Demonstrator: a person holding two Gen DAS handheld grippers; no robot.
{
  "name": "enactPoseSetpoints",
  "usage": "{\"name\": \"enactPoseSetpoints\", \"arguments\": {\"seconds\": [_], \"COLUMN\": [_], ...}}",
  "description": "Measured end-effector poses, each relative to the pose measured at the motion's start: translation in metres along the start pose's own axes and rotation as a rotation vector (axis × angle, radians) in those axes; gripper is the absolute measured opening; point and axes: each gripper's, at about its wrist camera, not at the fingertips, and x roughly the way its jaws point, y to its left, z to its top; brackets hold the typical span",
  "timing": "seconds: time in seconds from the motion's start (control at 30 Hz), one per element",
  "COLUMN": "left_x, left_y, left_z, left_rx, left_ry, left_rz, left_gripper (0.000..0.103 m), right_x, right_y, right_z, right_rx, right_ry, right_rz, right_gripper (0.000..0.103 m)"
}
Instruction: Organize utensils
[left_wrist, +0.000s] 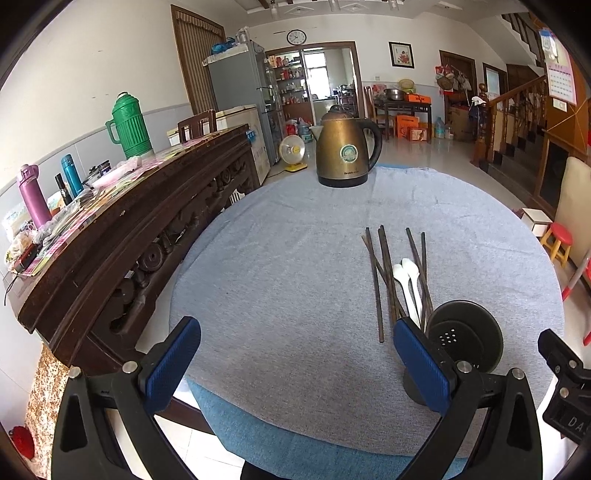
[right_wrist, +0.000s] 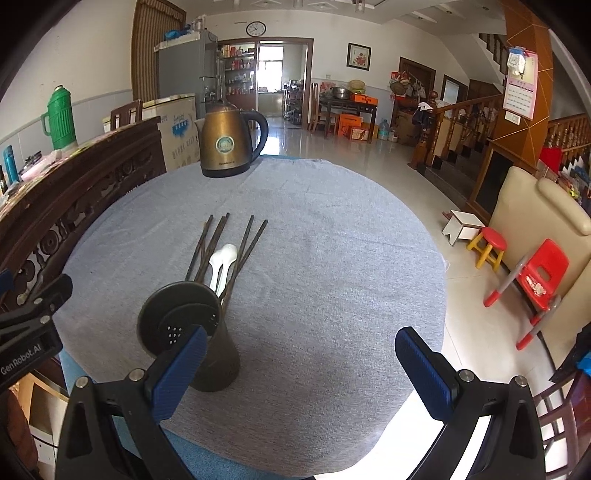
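Several dark chopsticks (left_wrist: 388, 273) and two white spoons (left_wrist: 408, 284) lie loose on the grey cloth of the round table (left_wrist: 280, 258). A dark round utensil holder (left_wrist: 463, 341) stands upright just in front of them, empty. My left gripper (left_wrist: 295, 358) is open and empty, low over the table's near edge; its right finger is beside the holder. In the right wrist view the chopsticks (right_wrist: 225, 247), spoons (right_wrist: 221, 264) and holder (right_wrist: 184, 325) lie left of centre. My right gripper (right_wrist: 301, 369) is open and empty, with the holder behind its left finger.
A bronze kettle (left_wrist: 347, 147) stands at the table's far edge. A dark carved sideboard (left_wrist: 122, 229) with a green thermos (left_wrist: 129, 125) and bottles runs along the left. Red stools and a cream chair (right_wrist: 532, 221) stand on the floor to the right.
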Motion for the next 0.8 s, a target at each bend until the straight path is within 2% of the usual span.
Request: {"name": "enactPoseSetpoints", "arguments": {"seconds": [0.8], "left_x": [0.017], "left_y": [0.003], "left_z": [0.006], "left_rx": [0.001], "left_ry": [0.023], "left_rz": [0.012], "left_gripper": [0.103], "right_x": [0.009], "right_y": [-0.002], "right_z": [0.0], "right_rx": [-0.012], "right_ry": [0.021], "right_rz": [-0.015], "right_gripper": [0.103]}}
